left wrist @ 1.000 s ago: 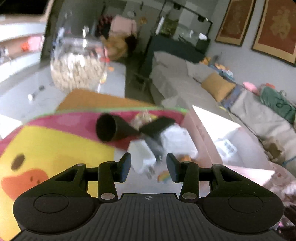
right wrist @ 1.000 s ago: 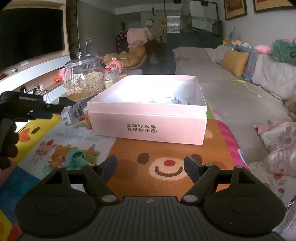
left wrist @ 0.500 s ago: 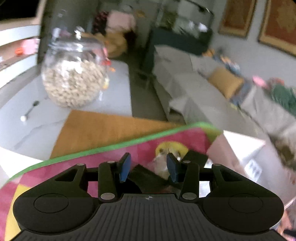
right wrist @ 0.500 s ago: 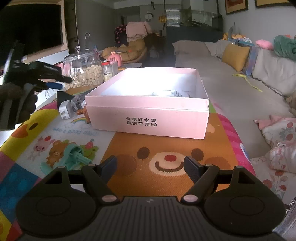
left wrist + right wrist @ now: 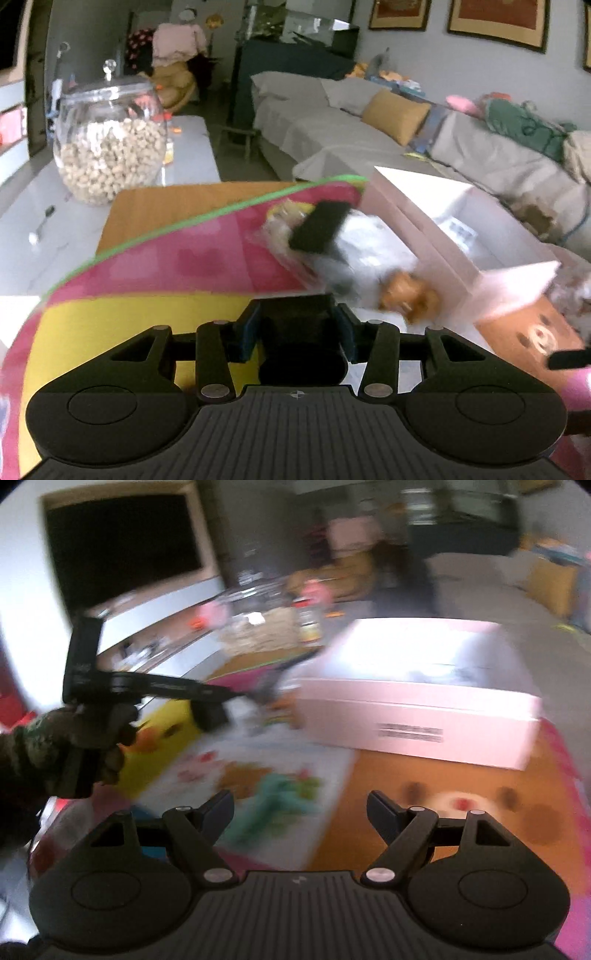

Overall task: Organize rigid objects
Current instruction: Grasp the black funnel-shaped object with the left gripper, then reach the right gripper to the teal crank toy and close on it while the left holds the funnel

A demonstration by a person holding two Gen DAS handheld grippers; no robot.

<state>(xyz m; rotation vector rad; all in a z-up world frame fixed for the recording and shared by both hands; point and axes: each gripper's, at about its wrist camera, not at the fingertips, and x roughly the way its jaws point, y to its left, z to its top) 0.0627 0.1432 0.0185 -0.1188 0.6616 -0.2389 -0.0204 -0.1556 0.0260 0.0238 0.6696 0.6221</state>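
Note:
My left gripper (image 5: 297, 336) is low over the colourful play mat (image 5: 207, 258). A black cone-shaped piece (image 5: 301, 343) fills the gap between its blue pads while the jaws are opening. In the right wrist view a gloved hand carries this left gripper (image 5: 229, 698), with the black piece (image 5: 210, 712) just under its tips, against the yellow patch of the mat. Just beyond lie a second black piece (image 5: 319, 230), blurred white things (image 5: 365, 240) and an orange toy (image 5: 410, 295). An open pink box (image 5: 417, 720) stands on the mat. My right gripper (image 5: 300, 808) hangs open and empty over the mat.
A glass jar of nuts (image 5: 110, 155) and a spoon (image 5: 40, 225) are on the white table beyond the mat's green edge. A teal toy (image 5: 273, 805) lies just ahead of the right gripper. A grey sofa (image 5: 332, 122) with cushions runs along the right.
The left gripper first lifted toward the jar, then came down over the black cone, which now sits between its jaws. The right wrist view has swung left and blurred.

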